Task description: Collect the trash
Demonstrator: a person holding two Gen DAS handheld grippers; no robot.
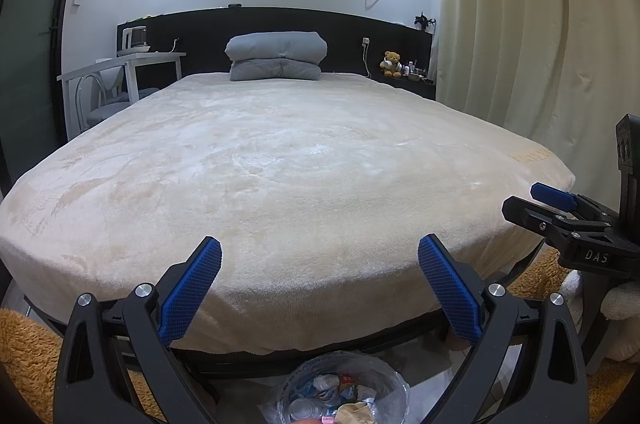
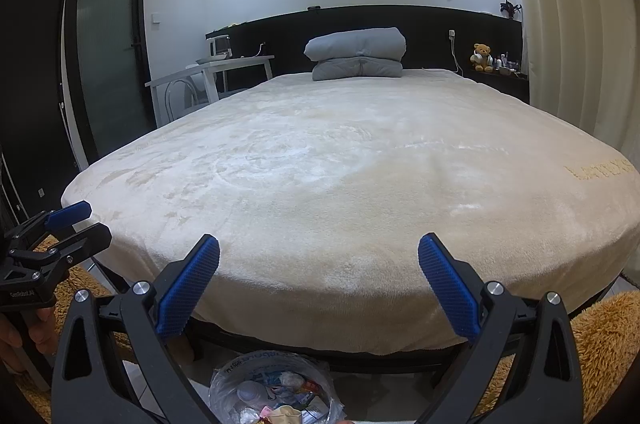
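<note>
A bin lined with a clear plastic bag (image 1: 340, 392) stands on the floor at the foot of the bed and holds several pieces of trash: wrappers, crumpled paper, a lid. It also shows in the right wrist view (image 2: 276, 392). My left gripper (image 1: 320, 288) is open and empty, held above the bin and facing the bed. My right gripper (image 2: 319, 286) is open and empty too, beside it. Each gripper shows in the other's view: the right one (image 1: 560, 212) at the right edge, the left one (image 2: 60, 228) at the left edge.
A wide bed with a cream blanket (image 1: 280, 164) fills the view, a folded grey quilt (image 1: 276, 56) at its head. A white table and chair (image 1: 120, 72) stand at the left, curtains (image 1: 520, 24) at the right, a teddy bear (image 1: 392, 63) on the nightstand. Orange shaggy rug (image 2: 600, 344) lies on the floor.
</note>
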